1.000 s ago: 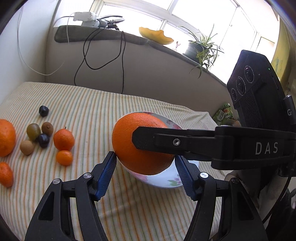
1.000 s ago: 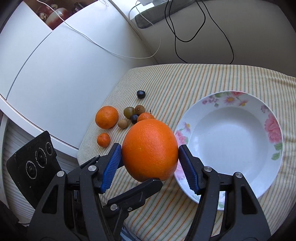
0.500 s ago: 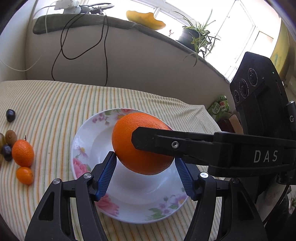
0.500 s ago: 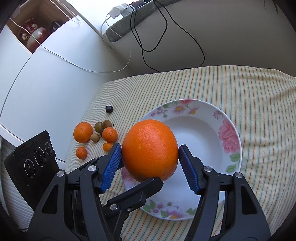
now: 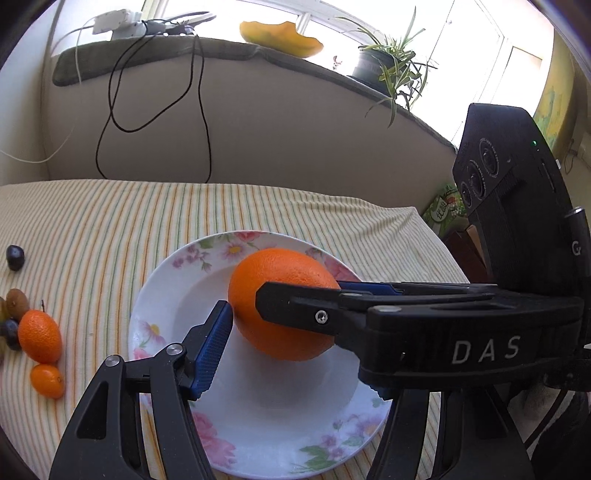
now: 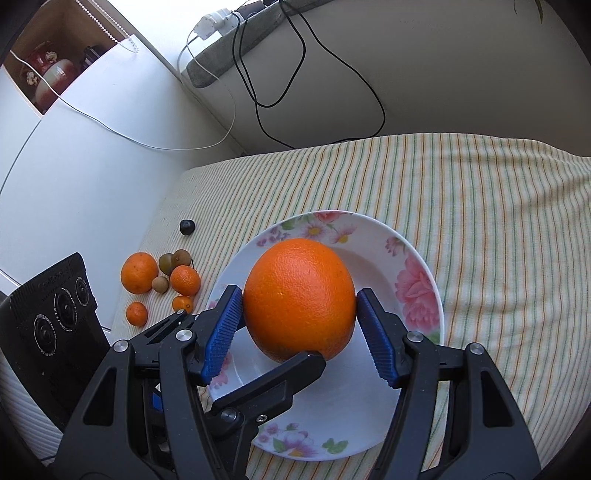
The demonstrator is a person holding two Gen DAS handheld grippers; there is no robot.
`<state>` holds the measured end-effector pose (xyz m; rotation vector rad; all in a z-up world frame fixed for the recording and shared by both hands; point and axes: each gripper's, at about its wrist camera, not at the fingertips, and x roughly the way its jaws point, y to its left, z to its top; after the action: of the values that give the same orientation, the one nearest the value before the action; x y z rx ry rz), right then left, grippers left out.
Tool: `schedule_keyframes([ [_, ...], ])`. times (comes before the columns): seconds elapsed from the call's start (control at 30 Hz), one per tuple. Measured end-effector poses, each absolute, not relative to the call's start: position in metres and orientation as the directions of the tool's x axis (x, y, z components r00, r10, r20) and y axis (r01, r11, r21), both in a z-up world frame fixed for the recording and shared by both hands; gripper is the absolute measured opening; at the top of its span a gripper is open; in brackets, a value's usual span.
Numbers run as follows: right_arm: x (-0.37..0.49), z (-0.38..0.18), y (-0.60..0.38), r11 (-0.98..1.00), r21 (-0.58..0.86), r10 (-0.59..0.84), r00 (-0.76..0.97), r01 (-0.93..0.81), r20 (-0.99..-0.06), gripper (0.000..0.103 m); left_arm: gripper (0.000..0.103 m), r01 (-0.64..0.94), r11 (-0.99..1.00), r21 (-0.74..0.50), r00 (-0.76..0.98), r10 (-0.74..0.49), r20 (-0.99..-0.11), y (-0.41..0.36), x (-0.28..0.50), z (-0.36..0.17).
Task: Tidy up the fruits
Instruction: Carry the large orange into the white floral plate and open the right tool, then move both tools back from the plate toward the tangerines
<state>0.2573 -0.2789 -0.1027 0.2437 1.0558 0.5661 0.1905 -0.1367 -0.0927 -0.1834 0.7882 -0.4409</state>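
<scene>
A striped cloth (image 5: 110, 221) covers the counter. Behind it rises a beige wall (image 5: 277, 129) topped by a grey sill (image 5: 221, 48). On the sill sit a white power strip (image 5: 114, 22), an orange dish (image 5: 280, 33) and a potted plant (image 5: 384, 70). Black cables (image 5: 199, 110) hang down the wall. A white cabinet (image 6: 74, 166) stands beside the counter, with a red jar (image 6: 48, 74) in a niche above it.

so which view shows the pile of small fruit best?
Right wrist: the whole pile lies unobstructed on the cloth, left of the plate. Left wrist cuts it off at the frame's left edge, showing only a few pieces.
</scene>
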Motion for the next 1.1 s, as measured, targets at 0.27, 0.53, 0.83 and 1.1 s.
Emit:
schedule_keyframes([
  [0.27, 0.251, -0.094, -0.284, 0.853, 0.420, 0.520, 0.430, -0.311, -0.738, 0.067, 0.066, 0.318, 0.907, -0.275, 0.621, -0.418, -0.663, -0.130, 0.181, -0.094],
  [0.53, 0.231, -0.075, -0.288, 0.869, 0.380, 0.492, 0.483, -0.316, -0.724, 0.073, 0.066, 0.302, 0.912, -0.278, 0.650, -0.410, -0.639, -0.113, 0.166, -0.087],
  [0.83, 0.206, -0.059, -0.285, 0.878, 0.352, 0.478, 0.545, -0.325, -0.689, 0.074, 0.071, 0.270, 0.923, -0.275, 0.687, -0.385, -0.617, -0.085, 0.139, -0.086],
  [1.1, 0.176, -0.051, -0.270, 0.870, 0.319, 0.490, 0.590, -0.376, -0.641, 0.074, 0.071, 0.207, 0.949, -0.239, 0.724, -0.313, -0.615, -0.051, 0.108, -0.085],
])
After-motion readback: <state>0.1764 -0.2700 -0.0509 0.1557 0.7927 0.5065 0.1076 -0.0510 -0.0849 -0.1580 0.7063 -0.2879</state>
